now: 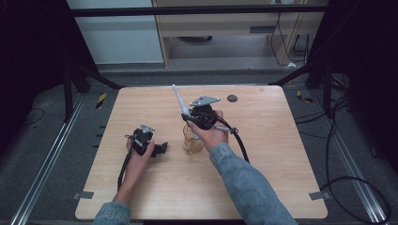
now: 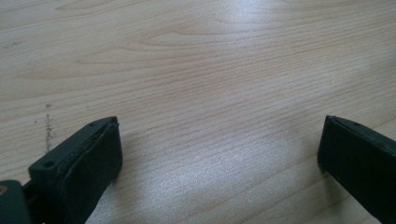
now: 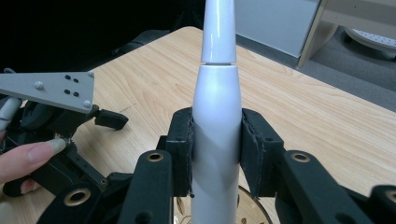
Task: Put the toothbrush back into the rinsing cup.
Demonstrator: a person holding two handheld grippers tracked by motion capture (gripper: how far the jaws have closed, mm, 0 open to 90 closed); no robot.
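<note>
A white electric toothbrush is held upright and leaning to the far left, with my right gripper shut on its handle above the middle of the wooden table. In the right gripper view the toothbrush is pinched between both black pads, and the rim of a clear glass shows just below it. The glass stands under that hand. My left gripper rests on the table to the left, its jaws wide open over bare wood.
A small dark disc lies near the table's far edge. The right gripper's cable trails across the table beside the denim sleeve. Black frame posts and floor cables surround the table.
</note>
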